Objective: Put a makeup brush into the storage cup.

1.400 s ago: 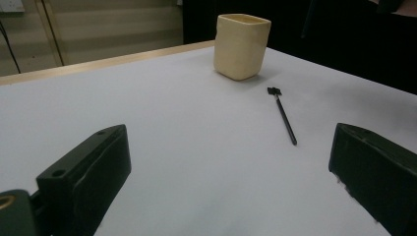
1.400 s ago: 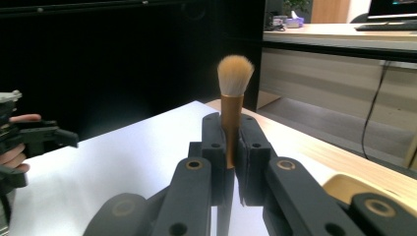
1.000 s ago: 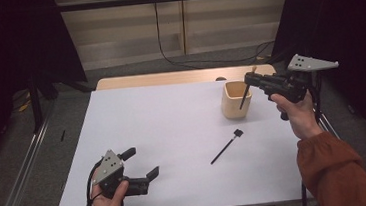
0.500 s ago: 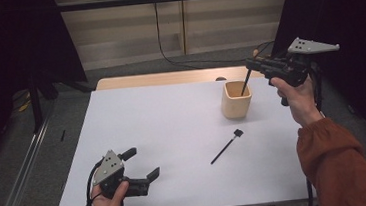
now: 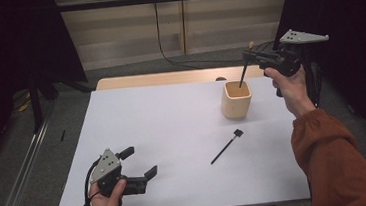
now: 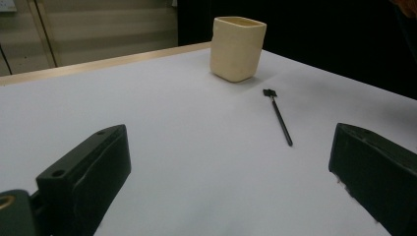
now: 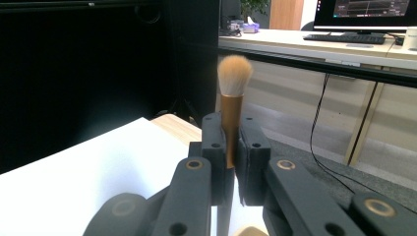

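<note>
The right gripper [image 5: 253, 59], shut on a makeup brush [image 7: 232, 98], holds it bristles-up, handle tip in the beige cup [image 5: 236, 99] on the desk [image 5: 173, 134], while the left gripper [image 5: 138, 163] rests open and empty; a tilted lift could tip the cup.

Left gripper [image 5: 138, 163] low at near left corner of the surface, held in left hand [image 5: 107, 202], jaws spread wide, nothing between them. Right gripper [image 5: 250, 57] raised high at far right, forearm in rust sleeve [image 5: 334, 160] angled up, jaws clamped tight.
</note>
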A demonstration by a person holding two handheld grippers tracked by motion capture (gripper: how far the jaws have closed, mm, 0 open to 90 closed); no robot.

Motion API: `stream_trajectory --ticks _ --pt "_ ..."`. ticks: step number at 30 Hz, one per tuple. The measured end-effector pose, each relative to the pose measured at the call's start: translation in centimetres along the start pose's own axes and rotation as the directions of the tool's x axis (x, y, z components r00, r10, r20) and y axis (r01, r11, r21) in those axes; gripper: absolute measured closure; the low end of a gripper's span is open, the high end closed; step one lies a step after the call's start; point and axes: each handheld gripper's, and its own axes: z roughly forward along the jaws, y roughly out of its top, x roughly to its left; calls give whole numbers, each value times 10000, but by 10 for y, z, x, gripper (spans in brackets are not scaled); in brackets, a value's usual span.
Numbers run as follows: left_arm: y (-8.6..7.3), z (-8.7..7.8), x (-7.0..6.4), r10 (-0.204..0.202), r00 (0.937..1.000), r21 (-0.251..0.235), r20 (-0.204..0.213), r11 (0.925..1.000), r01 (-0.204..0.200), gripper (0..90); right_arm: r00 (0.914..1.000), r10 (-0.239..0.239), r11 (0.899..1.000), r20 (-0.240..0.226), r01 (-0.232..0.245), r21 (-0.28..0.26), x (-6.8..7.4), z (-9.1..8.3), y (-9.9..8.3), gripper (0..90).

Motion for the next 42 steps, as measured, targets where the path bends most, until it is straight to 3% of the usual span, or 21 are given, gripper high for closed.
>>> stream_trajectory --ticks 18,42 --pt "0 0 2 -39 10000 -104 -68 9999 39 21 9981 263 9990 559 -283 348 -18 20 -9 837" --pt "0 0 2 -1 9999 -136 -117 9999 -1 23 9976 186 9967 662 -238 776 -18 32 -31 837"
